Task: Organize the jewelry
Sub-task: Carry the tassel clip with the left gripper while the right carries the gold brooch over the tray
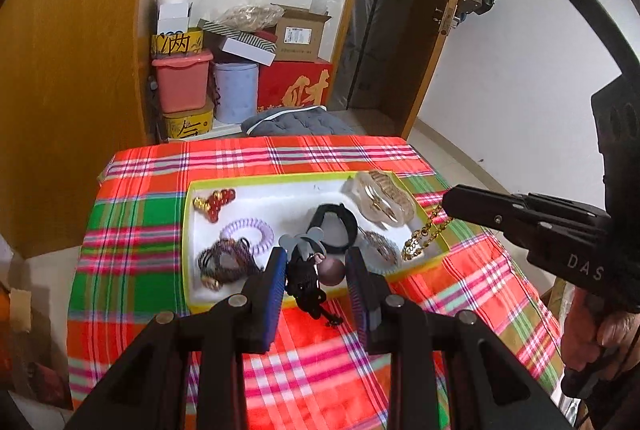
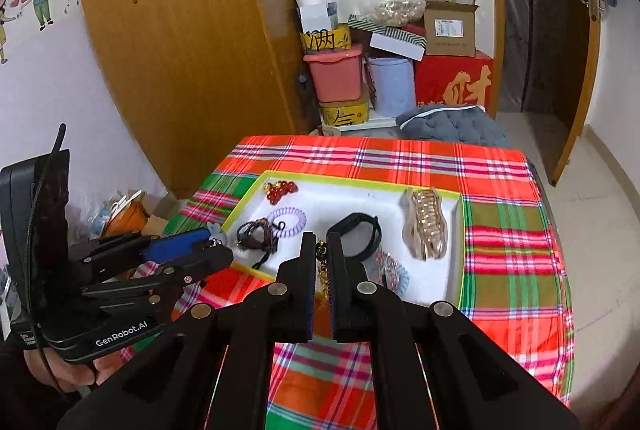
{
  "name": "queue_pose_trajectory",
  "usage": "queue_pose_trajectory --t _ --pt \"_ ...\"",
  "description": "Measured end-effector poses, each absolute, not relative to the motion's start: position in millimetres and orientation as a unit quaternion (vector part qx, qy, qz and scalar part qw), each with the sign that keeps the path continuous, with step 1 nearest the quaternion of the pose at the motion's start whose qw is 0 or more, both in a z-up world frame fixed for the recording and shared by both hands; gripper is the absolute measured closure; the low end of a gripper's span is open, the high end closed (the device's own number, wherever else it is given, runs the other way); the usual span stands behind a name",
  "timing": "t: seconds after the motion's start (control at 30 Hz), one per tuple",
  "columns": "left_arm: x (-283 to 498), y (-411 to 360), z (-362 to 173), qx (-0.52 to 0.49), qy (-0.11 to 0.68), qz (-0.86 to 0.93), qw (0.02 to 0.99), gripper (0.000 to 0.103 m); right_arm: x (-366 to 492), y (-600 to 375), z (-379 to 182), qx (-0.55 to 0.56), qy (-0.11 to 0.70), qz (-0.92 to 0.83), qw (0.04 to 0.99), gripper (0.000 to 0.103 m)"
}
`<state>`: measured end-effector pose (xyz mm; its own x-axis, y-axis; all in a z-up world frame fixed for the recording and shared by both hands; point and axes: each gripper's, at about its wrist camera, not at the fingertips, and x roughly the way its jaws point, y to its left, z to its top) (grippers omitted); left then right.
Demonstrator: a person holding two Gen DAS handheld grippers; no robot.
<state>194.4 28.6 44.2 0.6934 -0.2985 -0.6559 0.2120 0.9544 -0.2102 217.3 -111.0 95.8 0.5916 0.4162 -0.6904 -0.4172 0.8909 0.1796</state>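
Gold links catch the light between the jaws of my right gripper (image 2: 321,258), which are pinched almost fully together on a gold chain (image 1: 425,235). From the left camera the chain hangs from that gripper's tip and droops over the right rim of the tray (image 1: 191,230), with its lower end gathered in a small bunch just inside the near right corner.

My left gripper (image 1: 316,272) stands partly open, and its blue pads sit on either side of a black charm (image 1: 306,280): a knotted black cord with a grey mouse-ear shape on top and a dull brown ball at its side. The charm hangs in the gap, its tail trailing below over the near rim of the tray; I cannot tell for certain that both pads press on it.

The tray is shallow, white inside with a yellow-green edge, and sits on a table under a bright plaid cloth (image 1: 132,214) of orange, green and pink. Inside it lie a red bead bracelet (image 1: 216,204) in the far left corner, a pale purple coil hair tie (image 1: 252,234) touching a tangle of dark hair ties (image 1: 226,262), a black band (image 1: 336,226) in the middle, and a clear hair claw (image 1: 382,202) with gold teeth at the far right.
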Motion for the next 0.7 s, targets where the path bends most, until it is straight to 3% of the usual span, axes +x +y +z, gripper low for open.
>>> queue_pose_trajectory --t 0.7 --pt "255.9 55.9 -1.4 -0.070 0.396 -0.113 0.909 0.072 264.9 -102.6 32.2 0.018 0.446 0.225 0.866 0.098"
